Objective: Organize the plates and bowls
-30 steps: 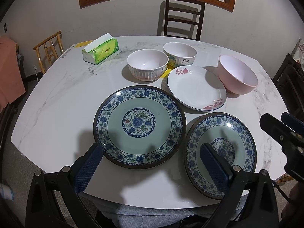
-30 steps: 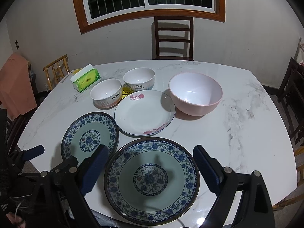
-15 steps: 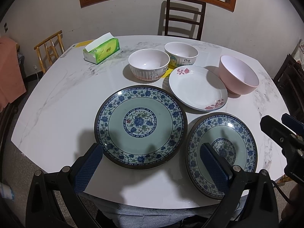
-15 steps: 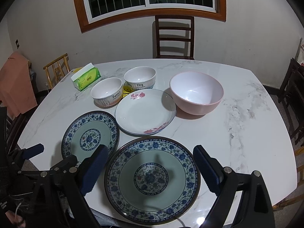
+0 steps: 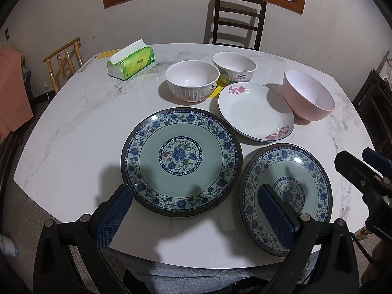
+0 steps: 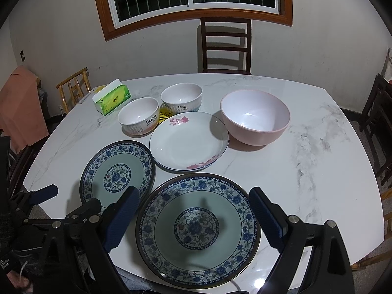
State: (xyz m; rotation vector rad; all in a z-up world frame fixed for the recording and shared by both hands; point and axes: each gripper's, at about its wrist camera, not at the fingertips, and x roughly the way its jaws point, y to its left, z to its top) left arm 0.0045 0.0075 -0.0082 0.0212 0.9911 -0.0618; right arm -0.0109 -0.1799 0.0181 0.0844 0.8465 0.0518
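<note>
Two blue-patterned plates lie at the near edge of the marble table (image 5: 73, 122): the left one (image 5: 181, 160) (image 6: 117, 174) and the right one (image 5: 286, 193) (image 6: 198, 227). Behind them are a white floral plate (image 5: 254, 111) (image 6: 188, 140), a pink bowl (image 5: 308, 95) (image 6: 254, 120), a "Rabbit" bowl (image 5: 192, 80) (image 6: 138, 115) and a "Dog" bowl (image 5: 234, 67) (image 6: 181, 96). My left gripper (image 5: 196, 216) is open and empty, hovering over the left plate's near rim. My right gripper (image 6: 193, 223) is open and empty above the right plate.
A green tissue box (image 5: 131, 62) (image 6: 111, 98) sits at the table's far left. A dark wooden chair (image 6: 225, 44) stands behind the table, a light wooden chair (image 5: 63, 58) at the left, and dark chairs (image 6: 379, 112) at the right.
Both views have crept very slightly; the plates and bowls stay where they were and both grippers stay open.
</note>
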